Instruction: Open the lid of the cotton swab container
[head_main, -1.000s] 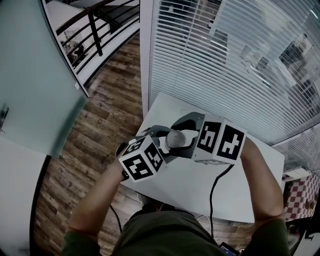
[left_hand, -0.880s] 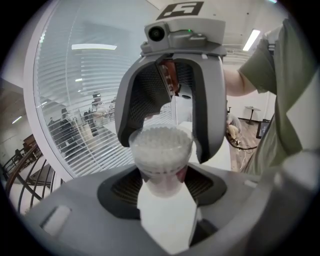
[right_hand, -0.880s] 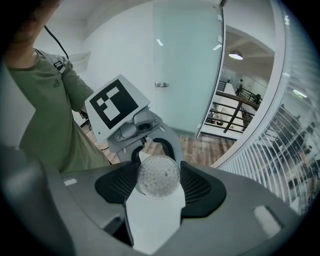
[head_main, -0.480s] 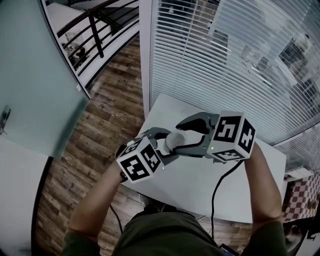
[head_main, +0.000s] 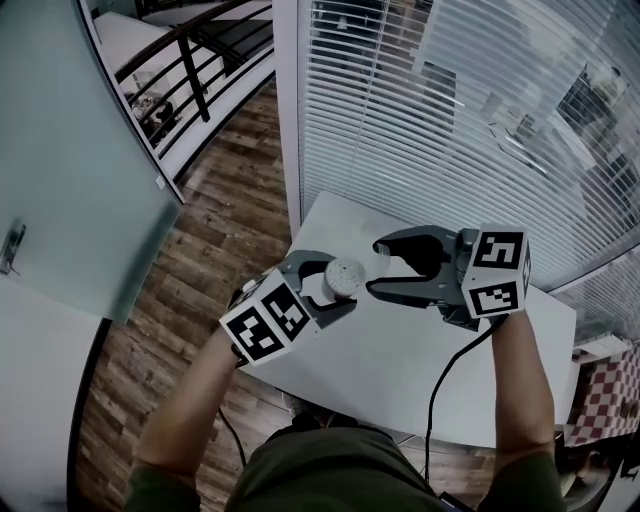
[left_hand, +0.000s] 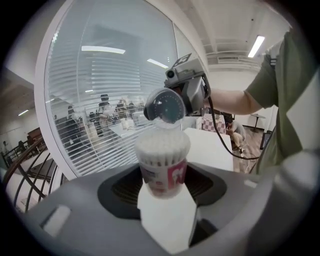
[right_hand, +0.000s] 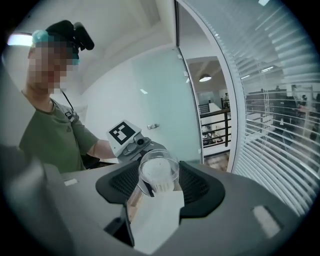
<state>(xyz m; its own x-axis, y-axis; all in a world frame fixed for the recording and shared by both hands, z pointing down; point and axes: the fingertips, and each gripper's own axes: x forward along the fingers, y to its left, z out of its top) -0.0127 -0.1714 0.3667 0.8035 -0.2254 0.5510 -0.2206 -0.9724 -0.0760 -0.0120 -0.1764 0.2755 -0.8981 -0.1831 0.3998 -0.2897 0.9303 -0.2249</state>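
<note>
Task thing: the cotton swab container (left_hand: 163, 175) is upright and open at the top. White swab heads (left_hand: 162, 146) are packed to the brim, and a pink-and-white label faces the left gripper view.
Where it is: held up off the white table (head_main: 400, 370), over its left part in the head view.
Left side: the left hand-held gripper (head_main: 335, 284) has its jaws set wide and clamped on the container's body, one pad on each side.
Lid: the clear round lid (right_hand: 159, 172) is off and in the air. It sits just right of the container in the head view and does not touch it. The swab heads show through it in the right gripper view.
Right side: the right hand-held gripper (head_main: 375, 268) is closed on the lid, with a pad at each side of its rim.
Face-off: the two grippers are nose to nose, near each other but apart.
Cable: a black cable (head_main: 433, 385) trails from the right gripper over the table toward the person.
Around: white slatted blinds (head_main: 450, 130) stand beyond the table, and a wood-plank floor (head_main: 200, 260) lies to its left.
</note>
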